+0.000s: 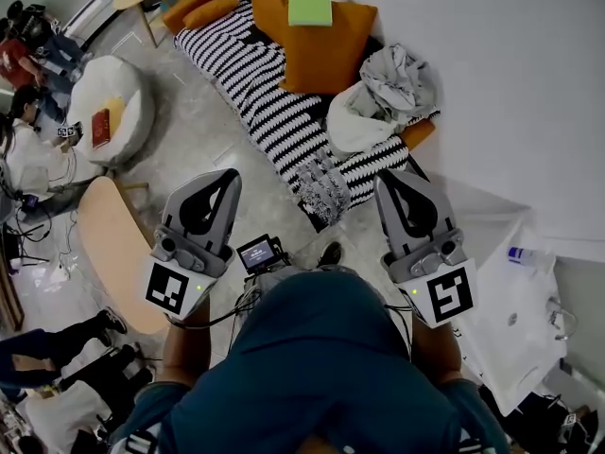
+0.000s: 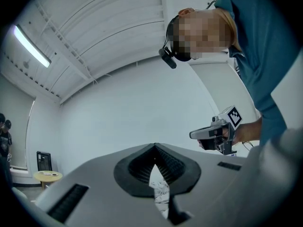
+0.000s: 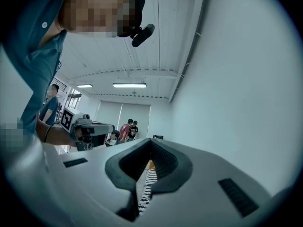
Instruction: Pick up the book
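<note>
Near the person, left gripper [image 1: 225,176] and right gripper [image 1: 385,180] are both pressed together and empty, pointing over the striped blanket [image 1: 274,102]. Green book [image 1: 310,3] lies flat on the orange cushion [image 1: 331,55], far ahead and well apart. It sits about midway between them, neither clearly nearer.

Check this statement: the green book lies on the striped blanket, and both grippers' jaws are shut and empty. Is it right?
No. The head view shows the green book on the orange cushion, not the striped blanket. The rest stands: the left gripper and right gripper have jaws shut and empty.
</note>
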A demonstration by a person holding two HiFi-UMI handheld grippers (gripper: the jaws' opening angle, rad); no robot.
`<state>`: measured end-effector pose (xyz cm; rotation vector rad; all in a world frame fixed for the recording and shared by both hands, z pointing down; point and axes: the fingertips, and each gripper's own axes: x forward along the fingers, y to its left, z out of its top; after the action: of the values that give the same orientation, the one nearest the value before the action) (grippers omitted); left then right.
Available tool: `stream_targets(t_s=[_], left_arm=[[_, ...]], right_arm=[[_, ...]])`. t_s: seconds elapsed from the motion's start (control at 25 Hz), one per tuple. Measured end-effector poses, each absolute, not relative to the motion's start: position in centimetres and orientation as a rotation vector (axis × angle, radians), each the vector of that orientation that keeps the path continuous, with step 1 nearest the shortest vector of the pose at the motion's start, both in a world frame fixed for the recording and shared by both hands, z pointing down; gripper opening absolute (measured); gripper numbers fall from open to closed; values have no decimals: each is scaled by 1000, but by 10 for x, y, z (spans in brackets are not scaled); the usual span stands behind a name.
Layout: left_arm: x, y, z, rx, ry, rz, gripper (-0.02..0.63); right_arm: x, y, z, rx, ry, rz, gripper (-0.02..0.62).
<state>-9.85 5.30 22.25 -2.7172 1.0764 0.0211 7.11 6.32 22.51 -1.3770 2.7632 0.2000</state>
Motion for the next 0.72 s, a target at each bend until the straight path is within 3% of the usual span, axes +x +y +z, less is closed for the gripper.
stream_targets(t_s=[0.72], left_arm=[[-104,-11,226,-2772,1005,34,2]], right_arm=[[62,7,235,-1453,2761,164,14]])
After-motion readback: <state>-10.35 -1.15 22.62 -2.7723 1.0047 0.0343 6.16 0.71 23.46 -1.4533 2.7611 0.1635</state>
